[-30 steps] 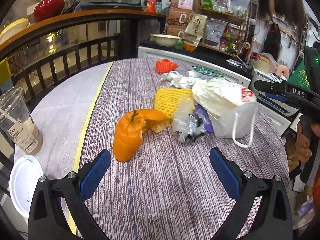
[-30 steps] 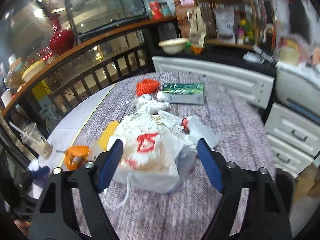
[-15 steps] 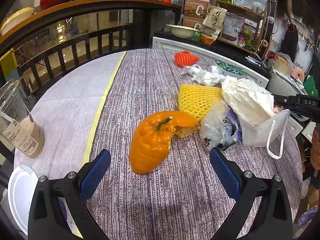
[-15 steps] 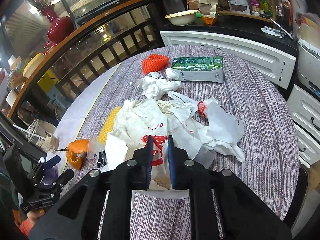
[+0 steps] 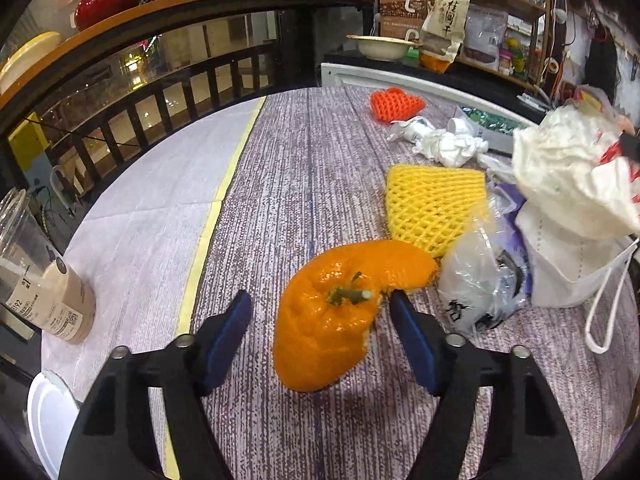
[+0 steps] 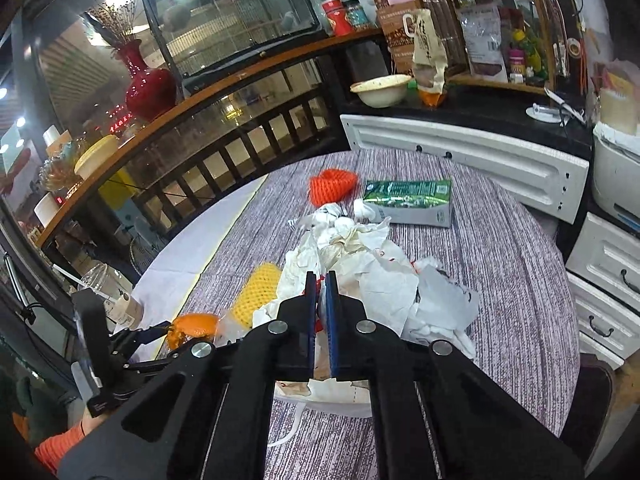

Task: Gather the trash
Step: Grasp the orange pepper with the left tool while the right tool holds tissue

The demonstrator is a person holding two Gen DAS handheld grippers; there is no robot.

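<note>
Left tongs (image 5: pixel 320 312): jaws are closing, blue pads being brought in on either side of the orange peel (image 5: pixel 340 312). The right pad is sitting at the peel's edge by the stem; a gap is showing at the left pad, so the peel is not yet being gripped. The peel is lying on the worktop (image 5: pixel 304 184), near its front edge.

Right tongs (image 6: pixel 320 292): jaws are being held pinched almost together on the white plastic bag (image 6: pixel 384 288), with crumpled film and red print showing between the pads. The bag is being held at its rim, just beyond a white paper bag with a cord handle (image 5: pixel 576 276).

Further out: a yellow foam net (image 5: pixel 432 200) is lying just behind the peel, a clear crumpled wrapper (image 5: pixel 480 280) just to its right. Crumpled tissue (image 5: pixel 448 144), a red foam net (image 5: pixel 394 102) and a green carton (image 6: pixel 412 200) are lying towards the far side. A plastic cup with a milky drink (image 5: pixel 44 280) is standing at the left edge.
</note>
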